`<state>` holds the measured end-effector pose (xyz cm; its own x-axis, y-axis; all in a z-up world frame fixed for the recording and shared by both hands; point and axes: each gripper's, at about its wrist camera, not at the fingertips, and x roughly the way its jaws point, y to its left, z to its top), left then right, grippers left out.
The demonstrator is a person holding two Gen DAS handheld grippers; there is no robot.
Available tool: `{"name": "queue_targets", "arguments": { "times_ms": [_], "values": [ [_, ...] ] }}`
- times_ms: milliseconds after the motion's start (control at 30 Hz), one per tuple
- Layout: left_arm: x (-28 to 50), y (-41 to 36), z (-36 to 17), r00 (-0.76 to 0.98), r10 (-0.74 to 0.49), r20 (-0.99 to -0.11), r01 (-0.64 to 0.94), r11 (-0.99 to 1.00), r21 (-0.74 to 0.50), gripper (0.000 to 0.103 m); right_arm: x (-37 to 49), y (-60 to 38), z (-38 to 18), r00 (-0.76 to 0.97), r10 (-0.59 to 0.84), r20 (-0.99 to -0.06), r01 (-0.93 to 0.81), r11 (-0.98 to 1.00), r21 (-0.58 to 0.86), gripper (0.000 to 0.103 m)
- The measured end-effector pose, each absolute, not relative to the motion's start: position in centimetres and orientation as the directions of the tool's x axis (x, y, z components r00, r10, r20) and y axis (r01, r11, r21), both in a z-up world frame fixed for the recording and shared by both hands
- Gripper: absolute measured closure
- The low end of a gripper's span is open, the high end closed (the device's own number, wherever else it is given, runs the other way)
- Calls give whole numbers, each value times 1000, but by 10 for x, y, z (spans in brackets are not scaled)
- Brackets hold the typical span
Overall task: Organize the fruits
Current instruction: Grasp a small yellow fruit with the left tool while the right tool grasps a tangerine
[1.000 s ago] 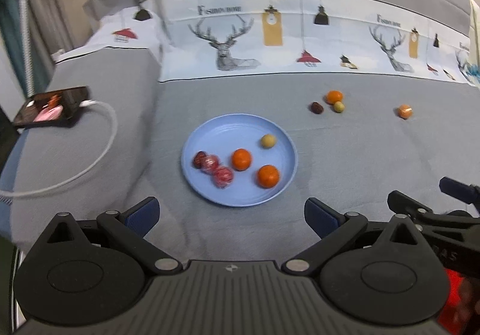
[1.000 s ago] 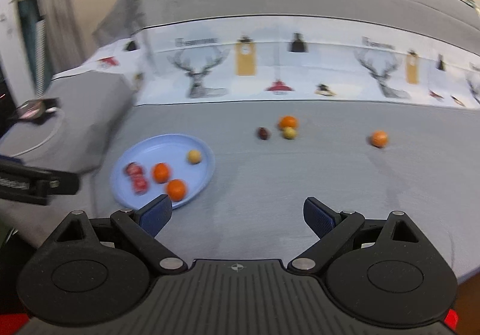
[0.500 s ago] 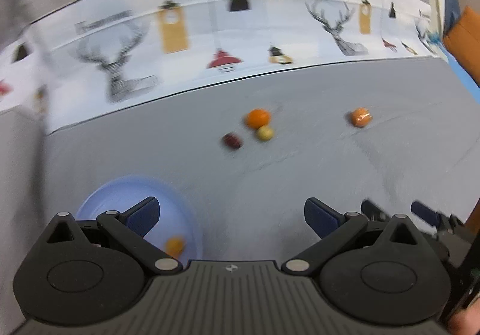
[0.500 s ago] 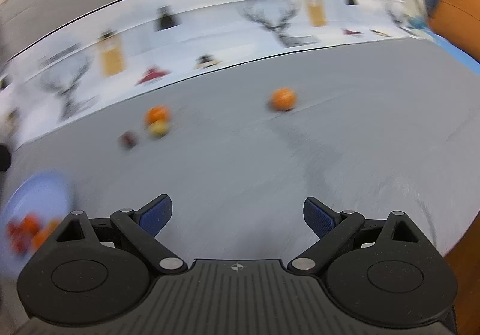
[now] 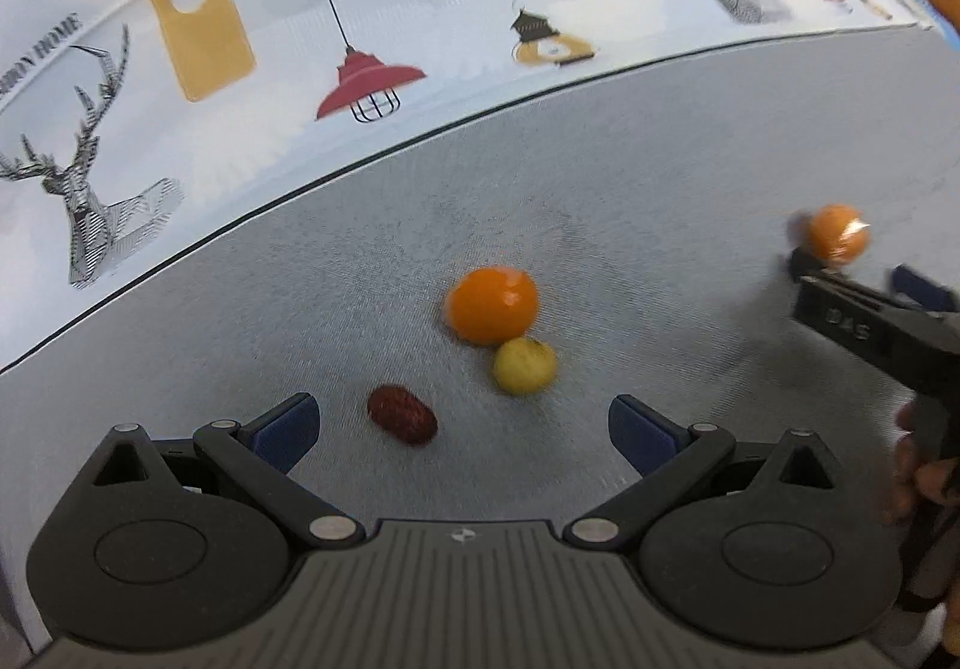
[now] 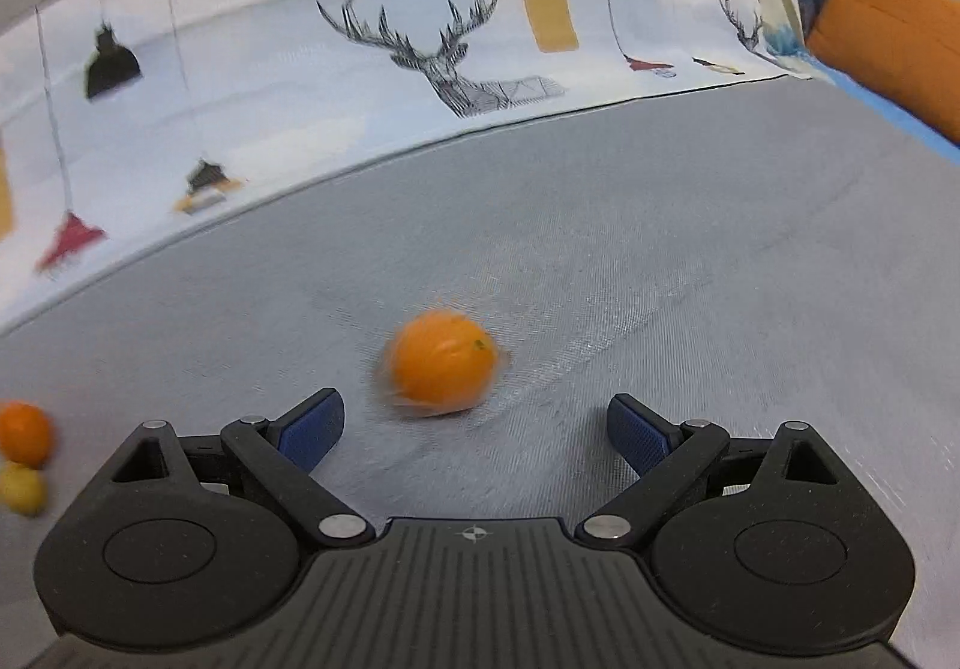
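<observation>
Grey woven cloth covers the whole work surface, soft enough that a round fruit will settle into it rather than roll far, with a printed white band of deer heads and lamps behind it. The right claw is spread wide and empty, and the lone orange sits on the cloth just ahead of its fingertips, slightly left of the centre line and not yet between the pads. It looks light, firm-skinned and a little slick, so I would take it across its widest girth with a modest squeeze; a grip high on the curve could let it squirt out. The left claw is likewise released and holds nothing. Ahead of it lies a cluster: a second orange farthest out, a small yellow fruit touching its near side, and a dark red date-like fruit lying apart to the left, nearest the claw and roughly level with the fingertips, closer to the left finger. That small oblong piece probably gives under pressure, so I would pinch it gently across its short axis. No plate or bowl for the fruit shows in either view.
</observation>
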<state>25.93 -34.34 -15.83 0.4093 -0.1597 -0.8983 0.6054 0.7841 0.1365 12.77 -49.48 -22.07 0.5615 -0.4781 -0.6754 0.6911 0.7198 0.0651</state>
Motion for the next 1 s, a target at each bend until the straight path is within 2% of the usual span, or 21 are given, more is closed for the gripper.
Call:
{"name": "queue_targets", "arguments": {
  "times_ms": [267, 300, 367, 400, 433, 467, 500, 567, 833, 1000],
  "values": [
    [265, -364, -168, 451, -174, -875, 637, 750, 179, 3, 136, -487, -224, 579, -497, -647, 667, 745, 25, 4],
    [264, -367, -168, 453, -175, -874, 644, 742, 185, 9, 136, -488, -224, 580, -496, -647, 668, 744, 28, 4],
    [264, -372, -173, 433, -157, -888, 661, 725, 194, 31, 135, -488, -223, 579, -498, -645, 670, 742, 28, 7],
    [265, -374, -177, 418, -133, -899, 666, 717, 204, 53, 133, -487, -222, 583, -505, -637, 670, 742, 26, 26],
    [265, -373, -178, 400, -131, -907, 670, 717, 192, 64, 132, -485, -220, 594, -514, -619, 666, 746, 20, 43],
    [266, -371, -176, 390, -147, -909, 666, 727, 169, 72, 131, -485, -219, 609, -509, -608, 649, 761, 14, 63],
    [266, -370, -174, 381, -150, -912, 662, 733, 156, 74, 129, -486, -218, 622, -500, -602, 644, 764, 32, 64],
    [266, -365, -167, 376, -176, -910, 660, 740, 130, 74, 126, -491, -217, 634, -488, -600, 653, 754, 77, 64],
    [216, -325, -103, 440, -229, -868, 642, 756, 126, 74, 110, -494, -212, 628, -549, -552, 692, 718, 74, 64],
    [171, -273, -62, 499, -171, -850, 582, 792, 183, 74, 93, -482, -202, 615, -515, -597, 681, 729, 73, 64]
  ]
}}
